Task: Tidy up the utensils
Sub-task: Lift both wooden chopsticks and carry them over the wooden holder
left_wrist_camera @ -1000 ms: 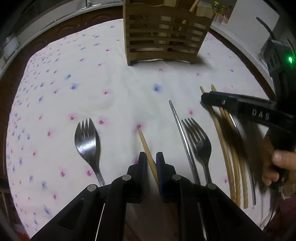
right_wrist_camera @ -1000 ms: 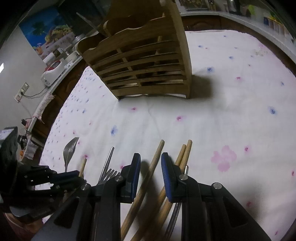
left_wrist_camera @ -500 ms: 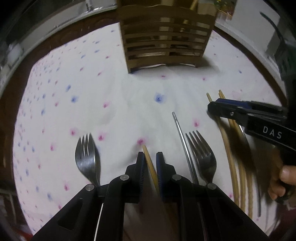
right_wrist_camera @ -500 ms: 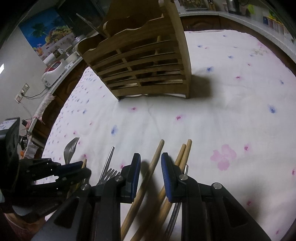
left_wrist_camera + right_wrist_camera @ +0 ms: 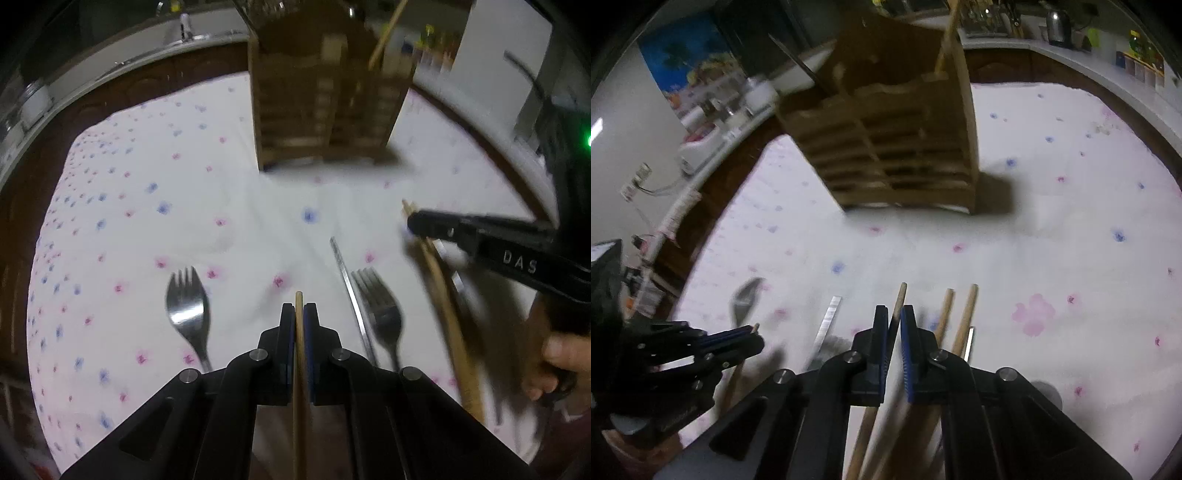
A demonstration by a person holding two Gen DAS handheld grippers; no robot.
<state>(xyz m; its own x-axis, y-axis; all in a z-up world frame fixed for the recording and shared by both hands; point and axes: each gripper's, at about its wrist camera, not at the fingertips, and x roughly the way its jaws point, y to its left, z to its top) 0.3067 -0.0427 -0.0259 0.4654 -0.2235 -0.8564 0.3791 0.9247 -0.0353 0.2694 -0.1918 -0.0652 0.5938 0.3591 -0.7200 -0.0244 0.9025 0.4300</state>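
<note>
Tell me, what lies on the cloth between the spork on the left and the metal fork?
In the left wrist view, between the spork and the fork: the left gripper shut on a wooden chopstick, then a metal chopstick.

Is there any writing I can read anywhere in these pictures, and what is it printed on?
"DAS": white letters on the black side of the right gripper, seen from the left wrist camera.
Items on the back counter: too small and blurred to read.
Blue poster on the wall: no legible words.

White tablecloth (image 5: 240,206), pink and blue flowers; brown slatted holder (image 5: 325,107).
</note>
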